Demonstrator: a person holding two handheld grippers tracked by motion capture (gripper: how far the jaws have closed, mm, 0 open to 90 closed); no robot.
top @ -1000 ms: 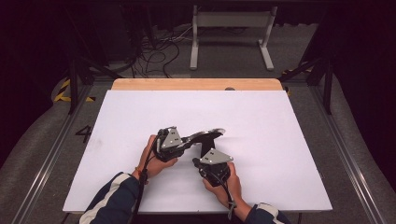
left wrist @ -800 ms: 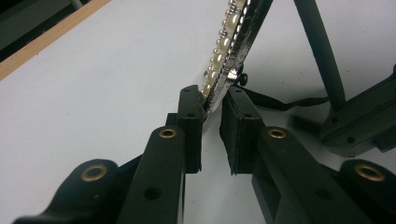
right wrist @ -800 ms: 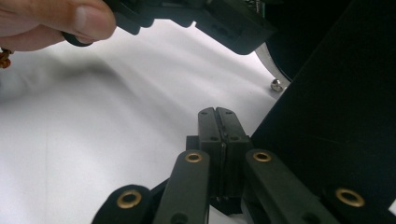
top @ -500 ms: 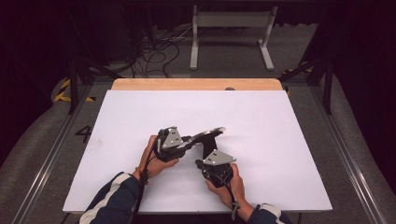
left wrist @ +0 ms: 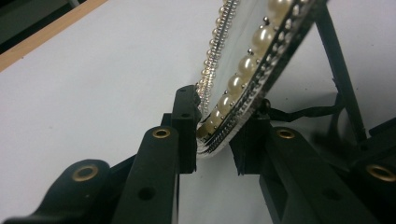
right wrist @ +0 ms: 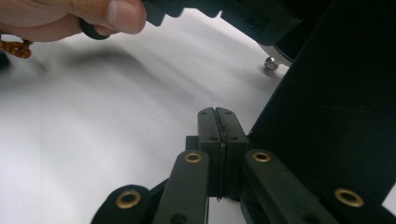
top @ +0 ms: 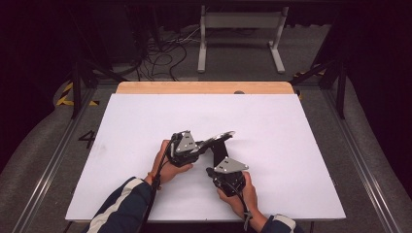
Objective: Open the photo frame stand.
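**Pearl-Rimmed Frame Held Above the White Board**

While the left gripper (top: 206, 145) clamps the lower rim of the pearl-rimmed frame (left wrist: 243, 79), that frame stands tilted just above the white board (top: 145, 121), near the board's middle. In the left gripper view the two pads press on either side of the beaded edge; its jaws have just been closing a little on it. Right of the frame, the right gripper (right wrist: 217, 122) sits over the board's near half with its jaws pressed flat together, nothing between them, just beside the frame's black back stand (right wrist: 336, 107). The left hand (top: 165, 165) rests on the board.
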